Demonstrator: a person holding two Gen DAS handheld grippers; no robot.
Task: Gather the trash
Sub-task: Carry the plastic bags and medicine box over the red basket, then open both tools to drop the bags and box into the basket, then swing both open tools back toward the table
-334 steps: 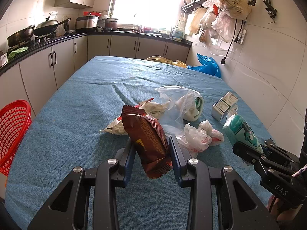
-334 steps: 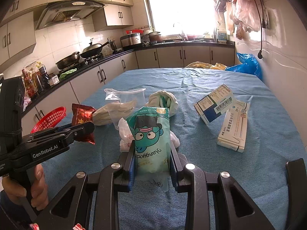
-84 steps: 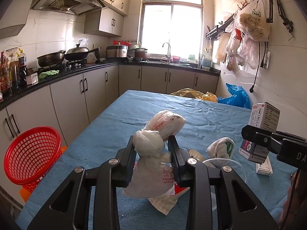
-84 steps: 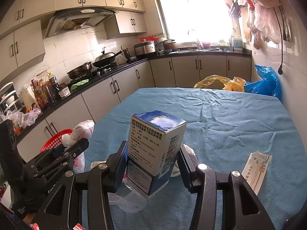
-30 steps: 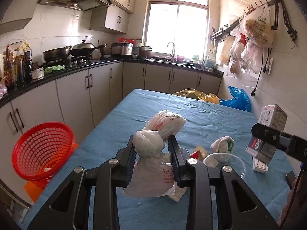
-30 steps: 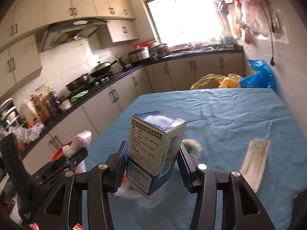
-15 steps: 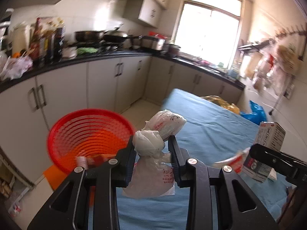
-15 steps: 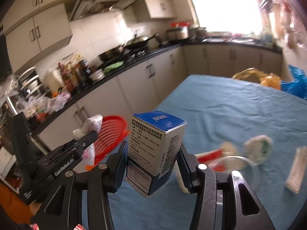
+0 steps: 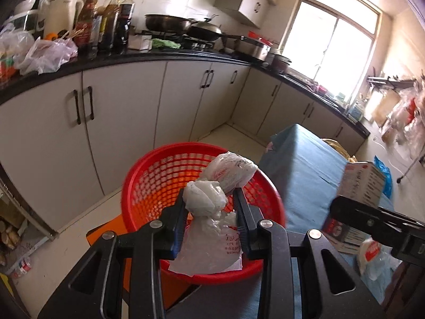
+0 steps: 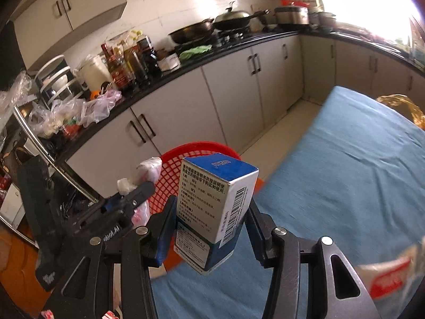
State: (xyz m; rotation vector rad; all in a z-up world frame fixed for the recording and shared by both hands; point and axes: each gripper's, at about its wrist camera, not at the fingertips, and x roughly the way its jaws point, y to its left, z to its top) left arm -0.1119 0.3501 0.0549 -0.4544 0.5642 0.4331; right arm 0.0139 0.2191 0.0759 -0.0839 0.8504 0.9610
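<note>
Carrying: both hands are loaded and over the drop zone, one piece of trash apiece.
Left gripper [image 9: 209, 207]: clamped tight on a knotted white plastic bag [image 9: 212, 202], which hangs right above the red basket [image 9: 148, 175].
Right gripper [image 10: 209, 223]: pinching a blue-and-white carton [image 10: 215, 207] by its sides, held upright, above the edge of the blue table [image 10: 358, 164] with the basket just beyond it.
Basket: on the floor between the table's end and the white cabinets [image 9: 127, 111], mouth up, sitting on something orange.
Doing it well: my call is the bag goes first, since it is already centred; let go only once its loose tail is inside the rim so it does not drape over the edge.
Carton next: it looks to need a little more reach past the table edge before release, or it may clip the rim and tip out.
Spacing: the two tools sit close side by side, so stagger the drops.
Hard to see: the basket's bottom is masked by the bag and fingers; what it already contains cannot be told.
Cut off: remaining litter on the table shows only as a blurred red-and-white wrapper [image 10: 387, 276] at the right-wrist view's edge.
</note>
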